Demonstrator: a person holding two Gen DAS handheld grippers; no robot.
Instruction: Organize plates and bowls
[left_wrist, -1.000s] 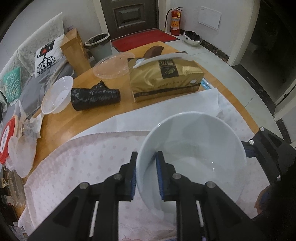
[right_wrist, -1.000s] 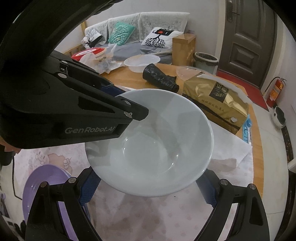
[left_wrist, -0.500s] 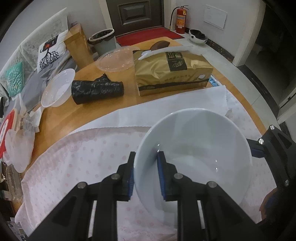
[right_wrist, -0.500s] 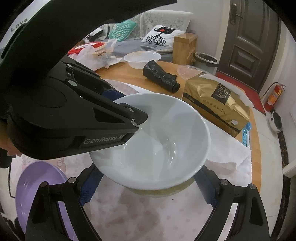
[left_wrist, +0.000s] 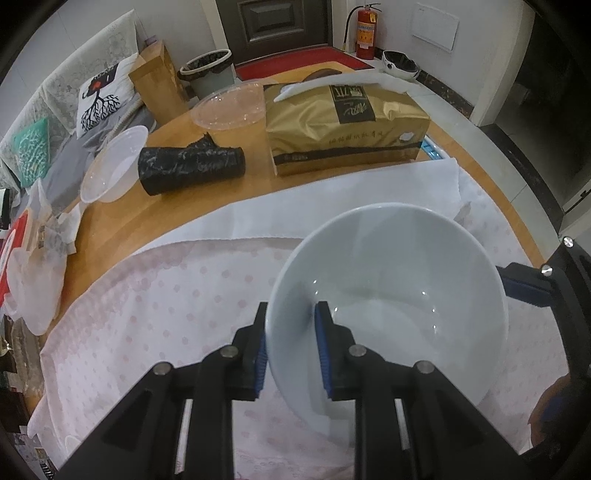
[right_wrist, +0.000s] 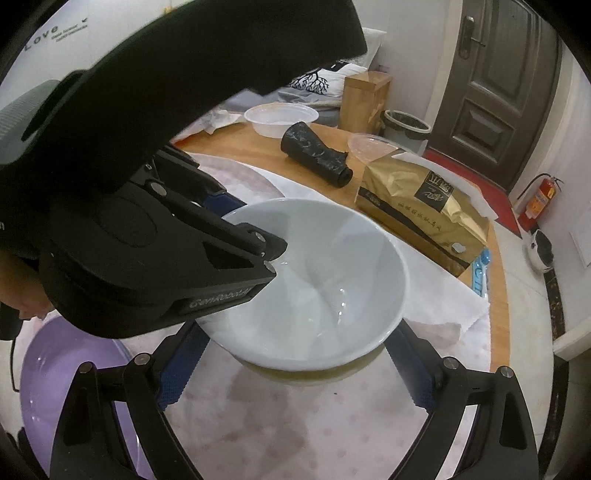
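Two grippers meet at one white bowl (left_wrist: 388, 295), which we take as our landmark. Our left gripper (left_wrist: 291, 347) is clamped on the bowl's near rim, one blue pad (left_wrist: 322, 347) inside the wall and the other outside it. Our right gripper (right_wrist: 291, 369) has its fingers spread wide, one on each side of the bowl, and we cannot tell whether they touch it. The bowl sits over the pink dotted cloth (left_wrist: 166, 314); in the right wrist view a pale yellowish rim (right_wrist: 314, 378) shows just beneath it, and we cannot tell whether the two touch. Seen from the right wrist, a purple plate (right_wrist: 74, 369) lies on the cloth to the left of the bowl, partly hidden behind the gripper frame. Beyond the bowl, on the wooden table (left_wrist: 177, 210), rest a gold tissue pack (left_wrist: 343, 125), a black roll of bags (left_wrist: 192, 168), a clear plastic bowl (left_wrist: 114, 162) and a clear plastic lid (left_wrist: 229, 107). Past the table we see a bin (left_wrist: 207, 72).
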